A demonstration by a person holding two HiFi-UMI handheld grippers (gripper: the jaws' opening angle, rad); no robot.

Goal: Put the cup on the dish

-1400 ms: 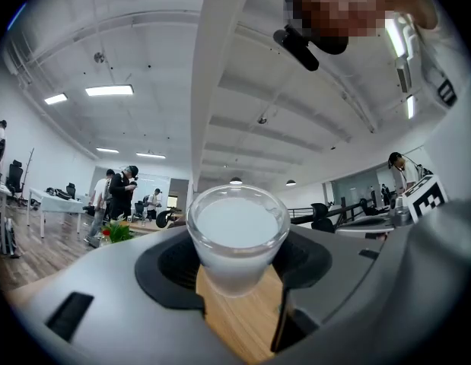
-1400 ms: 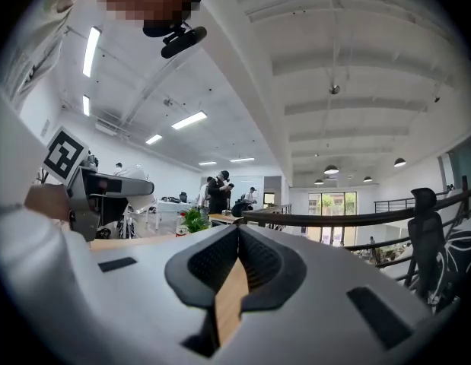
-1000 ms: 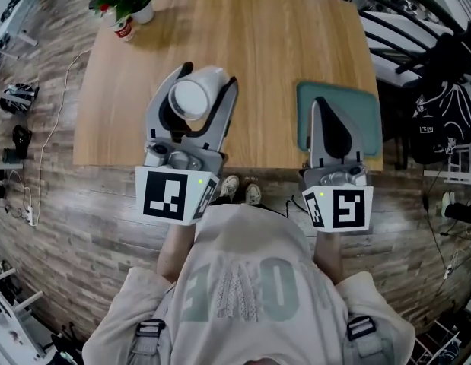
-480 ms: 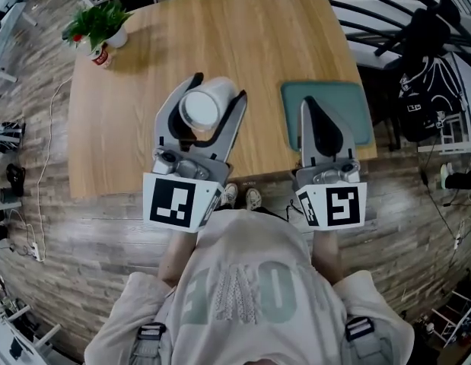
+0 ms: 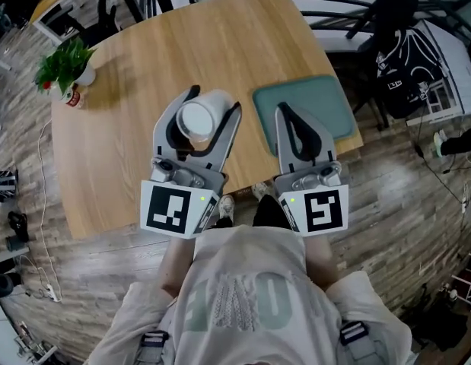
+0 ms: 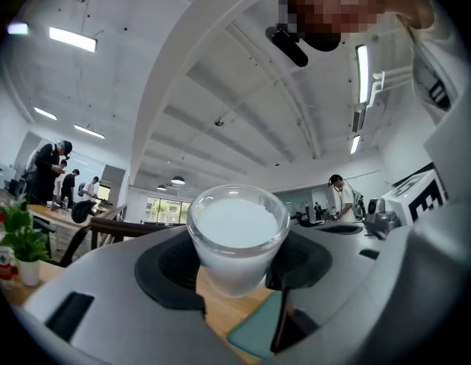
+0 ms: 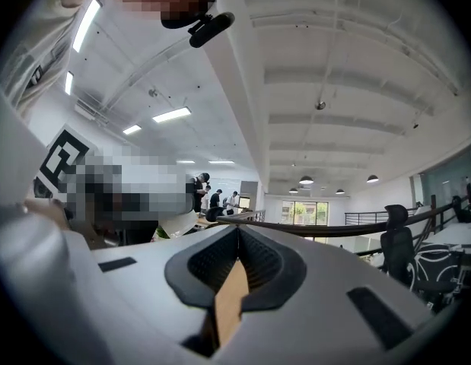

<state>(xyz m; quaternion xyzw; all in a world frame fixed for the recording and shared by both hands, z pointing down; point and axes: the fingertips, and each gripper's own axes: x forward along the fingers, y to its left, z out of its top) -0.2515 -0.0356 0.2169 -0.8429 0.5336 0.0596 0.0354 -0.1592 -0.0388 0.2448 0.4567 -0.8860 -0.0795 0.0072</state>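
frosted white cup (image 5: 197, 119), left of teal dish (image 5: 320, 101)

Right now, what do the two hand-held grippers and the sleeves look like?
The left hand-held gripper and right hand-held gripper are light grey plastic with black pad linings, tapering to pointed jaws. Each carries a white cube with black square markers. Short cream T-shirt sleeves.

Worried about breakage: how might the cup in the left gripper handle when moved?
The cup looks like thick frosted glass: probably rigid, and breakable if dropped. Its smooth, tapered wall might slip between the fingers of the left gripper. Narrower base: may tip if nudged.
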